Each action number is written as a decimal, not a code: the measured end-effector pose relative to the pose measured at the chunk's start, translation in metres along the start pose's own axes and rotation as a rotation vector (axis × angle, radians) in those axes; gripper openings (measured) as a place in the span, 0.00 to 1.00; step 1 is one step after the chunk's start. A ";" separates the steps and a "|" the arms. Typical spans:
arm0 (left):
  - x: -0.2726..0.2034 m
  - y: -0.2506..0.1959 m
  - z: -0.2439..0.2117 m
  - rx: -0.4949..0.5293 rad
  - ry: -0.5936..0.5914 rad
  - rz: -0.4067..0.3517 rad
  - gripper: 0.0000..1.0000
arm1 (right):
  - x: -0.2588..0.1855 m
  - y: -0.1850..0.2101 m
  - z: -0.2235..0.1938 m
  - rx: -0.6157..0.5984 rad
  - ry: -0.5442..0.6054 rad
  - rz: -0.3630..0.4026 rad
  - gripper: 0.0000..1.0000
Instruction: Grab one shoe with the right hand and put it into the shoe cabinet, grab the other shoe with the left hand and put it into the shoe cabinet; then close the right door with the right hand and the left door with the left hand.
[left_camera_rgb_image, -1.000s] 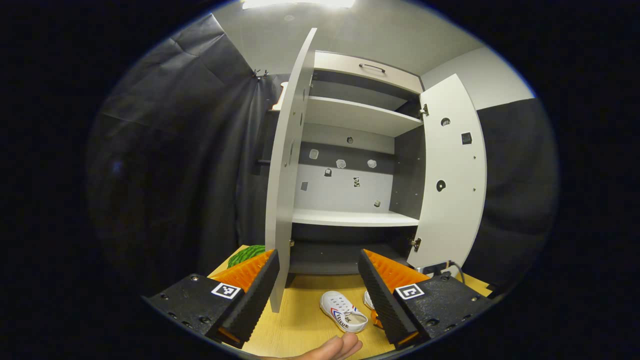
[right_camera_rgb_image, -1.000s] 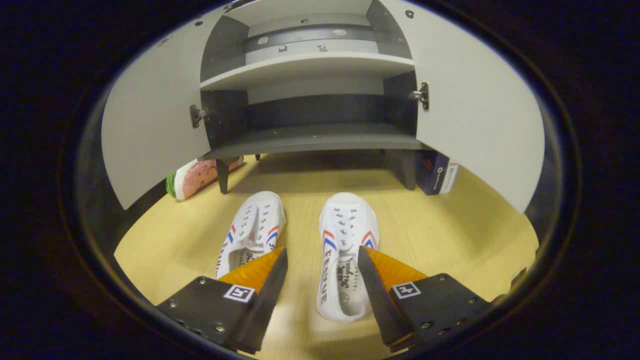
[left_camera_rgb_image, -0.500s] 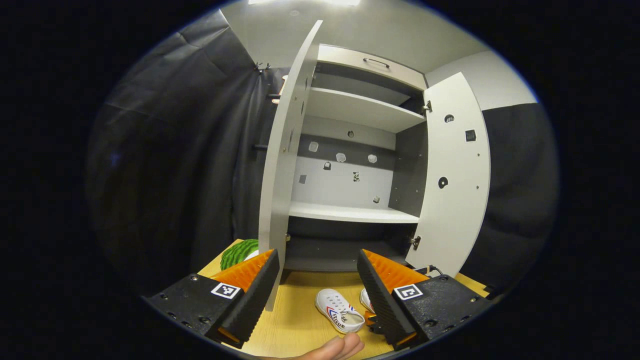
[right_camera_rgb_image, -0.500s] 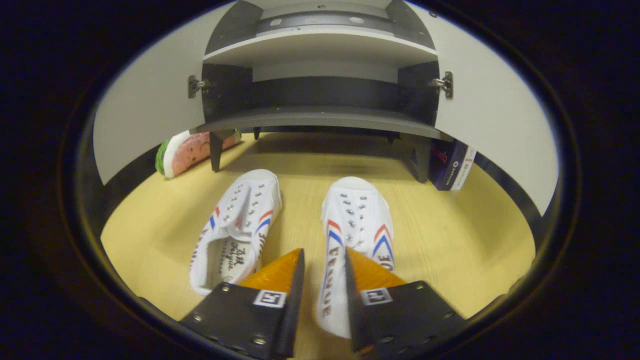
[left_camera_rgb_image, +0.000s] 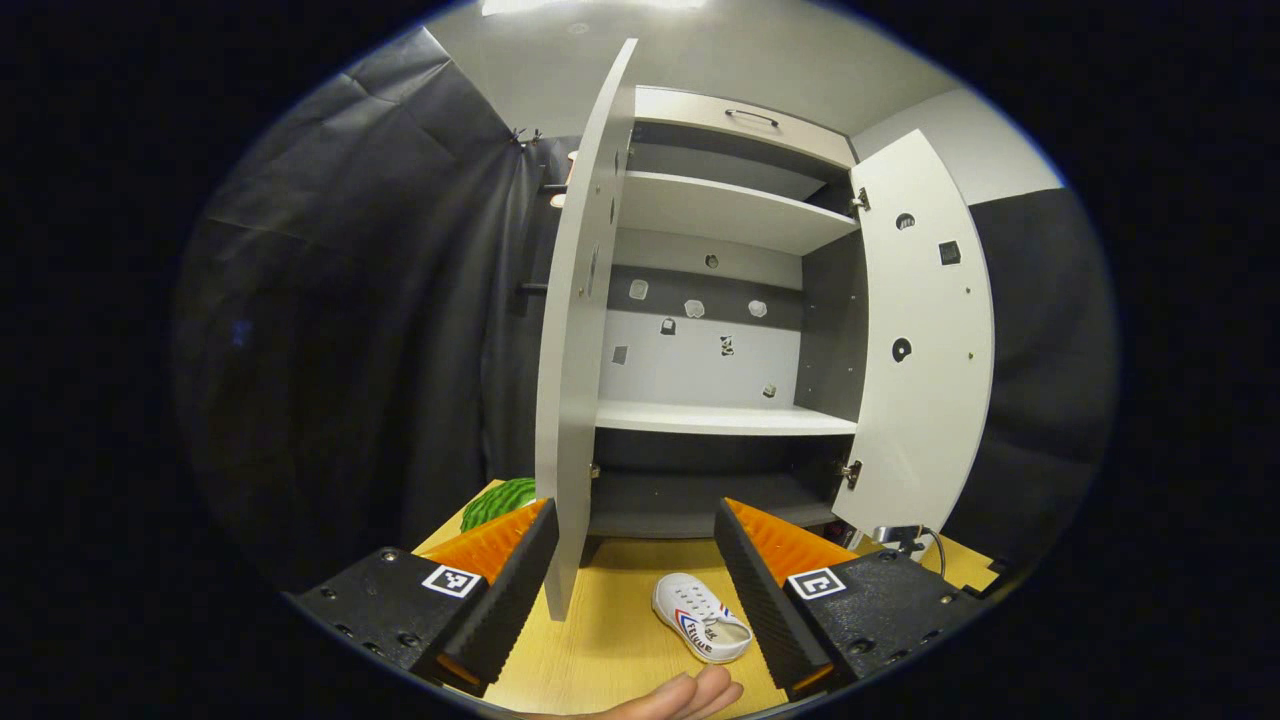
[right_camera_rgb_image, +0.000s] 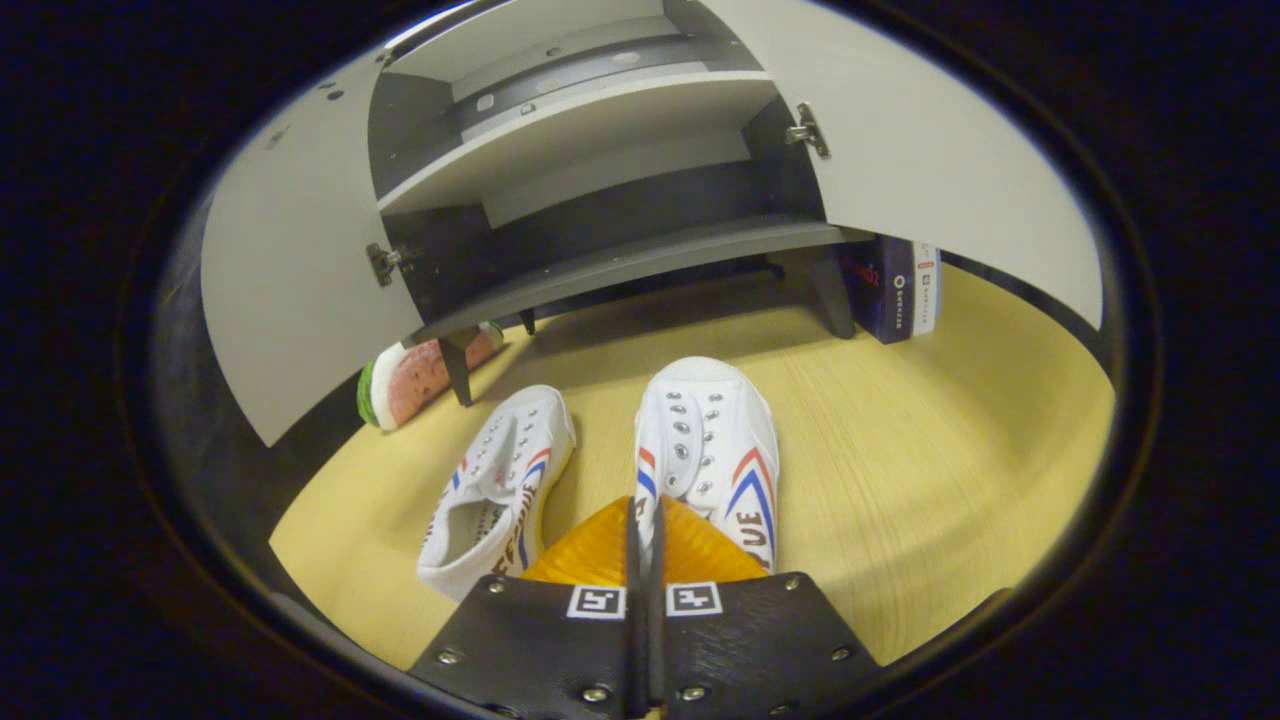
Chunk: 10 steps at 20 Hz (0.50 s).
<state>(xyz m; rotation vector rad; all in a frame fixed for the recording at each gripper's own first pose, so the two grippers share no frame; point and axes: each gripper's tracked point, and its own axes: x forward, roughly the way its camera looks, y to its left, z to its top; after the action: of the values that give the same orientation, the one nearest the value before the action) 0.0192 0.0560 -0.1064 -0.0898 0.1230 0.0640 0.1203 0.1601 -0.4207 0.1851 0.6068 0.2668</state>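
Observation:
Two white shoes with red and blue stripes lie on the yellow wooden floor (right_camera_rgb_image: 950, 430) in front of the open shoe cabinet (right_camera_rgb_image: 640, 265). In the right gripper view my right gripper (right_camera_rgb_image: 645, 520) is shut on the inner side wall of the right-hand shoe (right_camera_rgb_image: 710, 450), near its opening. The other shoe (right_camera_rgb_image: 500, 490) lies just to its left, free. In the left gripper view my left gripper (left_camera_rgb_image: 635, 565) hangs open with nothing in it, high above one shoe (left_camera_rgb_image: 700, 625). Both doors stand open: the left door (left_camera_rgb_image: 580, 350) edge-on, the right door (left_camera_rgb_image: 920, 350) swung wide.
A watermelon-slice toy (right_camera_rgb_image: 420, 370) lies by the cabinet's left leg, and a dark blue box (right_camera_rgb_image: 900, 295) stands behind the right leg. The cabinet's shelves (left_camera_rgb_image: 720, 418) are bare. A hand (left_camera_rgb_image: 680, 695) shows at the bottom of the left gripper view.
My right gripper has gone from open to shut on the right-hand shoe's side, and its view has tilted. The left gripper has barely moved and stays open.

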 end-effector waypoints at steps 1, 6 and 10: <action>0.002 0.001 -0.001 -0.005 0.000 0.002 0.96 | -0.004 -0.001 0.001 0.008 -0.009 0.004 0.01; 0.008 -0.009 -0.006 -0.027 0.004 -0.040 0.96 | -0.030 0.008 0.026 -0.023 -0.078 0.023 0.01; 0.023 -0.014 -0.009 -0.028 0.008 -0.060 0.95 | -0.055 0.028 0.067 -0.049 -0.144 0.062 0.00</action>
<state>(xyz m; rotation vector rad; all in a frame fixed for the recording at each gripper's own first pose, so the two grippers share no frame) 0.0417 0.0426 -0.1165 -0.1215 0.1276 0.0059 0.1109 0.1640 -0.3303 0.1742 0.4517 0.3255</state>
